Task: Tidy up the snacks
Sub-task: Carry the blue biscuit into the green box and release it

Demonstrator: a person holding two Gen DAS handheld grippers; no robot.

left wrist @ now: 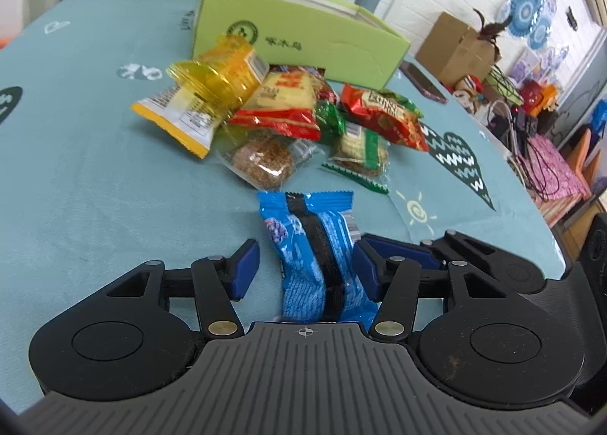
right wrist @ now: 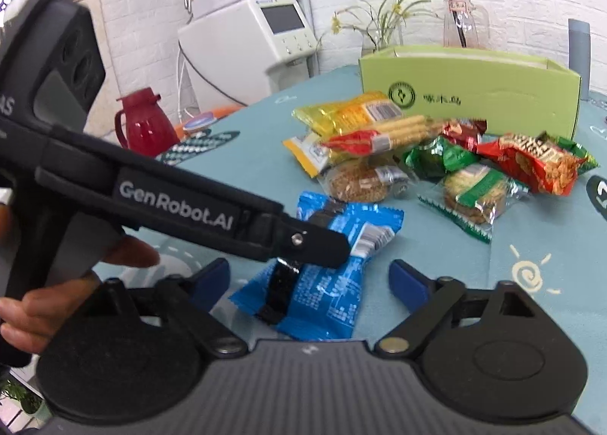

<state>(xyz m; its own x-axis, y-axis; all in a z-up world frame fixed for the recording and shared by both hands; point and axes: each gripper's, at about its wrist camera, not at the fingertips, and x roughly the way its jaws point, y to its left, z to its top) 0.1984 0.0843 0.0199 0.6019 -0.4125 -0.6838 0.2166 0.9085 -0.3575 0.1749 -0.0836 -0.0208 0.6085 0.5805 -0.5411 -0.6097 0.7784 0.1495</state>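
Blue snack packet (left wrist: 315, 256) lies flat on teal tablecloth (left wrist: 95, 188), at 6 o'clock from the snack pile (left wrist: 280, 108). Left gripper (left wrist: 305, 268) fingers spread either side of it; right pad (left wrist: 366, 270) touches the wrapper, left pad (left wrist: 246, 268) just apart. Right gripper (right wrist: 309, 281) fingers spread wide, packet (right wrist: 322, 283) between them, untouched. Green box (left wrist: 299, 32) open at 12 o'clock behind pile. Red jug (right wrist: 146, 123) at 10 o'clock in right view.
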